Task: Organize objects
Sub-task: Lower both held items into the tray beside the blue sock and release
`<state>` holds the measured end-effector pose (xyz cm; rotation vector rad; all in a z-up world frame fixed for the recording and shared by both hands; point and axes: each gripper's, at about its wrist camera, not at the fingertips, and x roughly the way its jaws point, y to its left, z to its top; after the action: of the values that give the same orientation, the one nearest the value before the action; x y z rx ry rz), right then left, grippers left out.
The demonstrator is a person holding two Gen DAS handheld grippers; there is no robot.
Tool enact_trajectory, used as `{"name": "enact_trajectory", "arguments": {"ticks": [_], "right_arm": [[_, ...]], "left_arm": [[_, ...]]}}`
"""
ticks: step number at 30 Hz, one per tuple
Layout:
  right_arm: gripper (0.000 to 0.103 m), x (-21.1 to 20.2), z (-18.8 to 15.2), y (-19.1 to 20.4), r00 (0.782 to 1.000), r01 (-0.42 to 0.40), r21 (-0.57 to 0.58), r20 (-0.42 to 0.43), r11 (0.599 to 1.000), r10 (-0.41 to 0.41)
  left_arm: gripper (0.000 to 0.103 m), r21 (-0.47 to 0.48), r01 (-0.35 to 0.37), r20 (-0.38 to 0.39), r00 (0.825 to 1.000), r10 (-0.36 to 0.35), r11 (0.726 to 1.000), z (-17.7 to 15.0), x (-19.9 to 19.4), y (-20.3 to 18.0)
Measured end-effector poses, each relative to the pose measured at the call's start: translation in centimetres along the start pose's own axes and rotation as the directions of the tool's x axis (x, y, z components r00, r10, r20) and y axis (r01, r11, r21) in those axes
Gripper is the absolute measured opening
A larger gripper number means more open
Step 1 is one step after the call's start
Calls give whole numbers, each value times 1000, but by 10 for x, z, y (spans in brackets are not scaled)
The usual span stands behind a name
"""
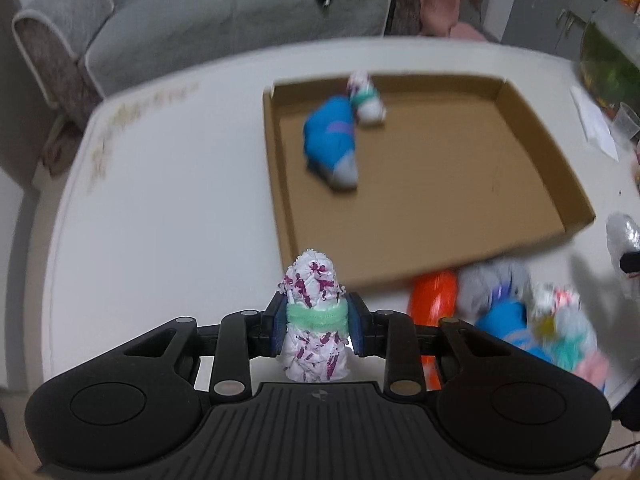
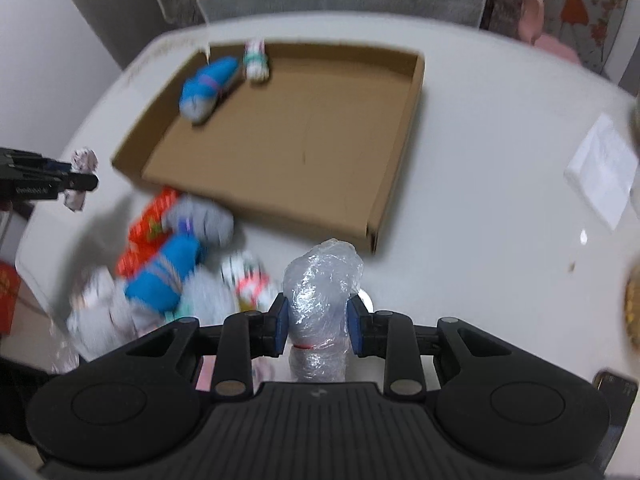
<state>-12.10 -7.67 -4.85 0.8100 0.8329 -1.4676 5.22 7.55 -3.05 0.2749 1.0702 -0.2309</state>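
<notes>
My left gripper (image 1: 318,326) is shut on a white-and-purple rolled cloth bundle (image 1: 314,280) with a green band, held above the table near the front left corner of the cardboard tray (image 1: 560,184). My right gripper (image 2: 318,324) is shut on a clear plastic bundle (image 2: 322,280) tied with a red band, in front of the tray (image 2: 400,152). Inside the tray lie a blue bundle (image 1: 330,140) and a small white bundle (image 1: 366,96). The left gripper also shows in the right wrist view (image 2: 76,180).
A pile of bundles lies on the white table in front of the tray: orange (image 1: 434,296), grey (image 1: 492,284), blue (image 2: 162,276) and others. A white paper (image 2: 604,172) lies to the right. A grey sofa (image 1: 200,12) stands beyond the table.
</notes>
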Motion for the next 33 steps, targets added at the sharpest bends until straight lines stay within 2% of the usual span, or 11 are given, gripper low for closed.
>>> {"name": "enact_trajectory", "arguments": {"ticks": [7, 13, 18, 25, 29, 33], "right_arm": [[27, 1, 44, 9, 999, 11, -61, 52, 998, -8], [27, 20, 74, 12, 998, 43, -108, 57, 993, -37], [27, 35, 105, 11, 997, 25, -117, 72, 993, -17], [27, 57, 146, 16, 997, 20, -142, 71, 990, -10], [27, 77, 161, 19, 997, -5, -166, 69, 986, 17], [27, 100, 172, 25, 999, 17, -203, 50, 979, -7]], "left_arm": [[37, 43, 21, 69, 997, -24, 999, 38, 5, -32], [37, 42, 55, 79, 995, -58, 998, 68, 30, -50], [37, 50, 74, 89, 993, -78, 996, 86, 48, -61], [37, 52, 75, 83, 993, -79, 996, 98, 79, -67], [37, 64, 49, 77, 996, -54, 997, 98, 93, -70], [37, 78, 21, 86, 996, -28, 997, 95, 102, -72]]}}
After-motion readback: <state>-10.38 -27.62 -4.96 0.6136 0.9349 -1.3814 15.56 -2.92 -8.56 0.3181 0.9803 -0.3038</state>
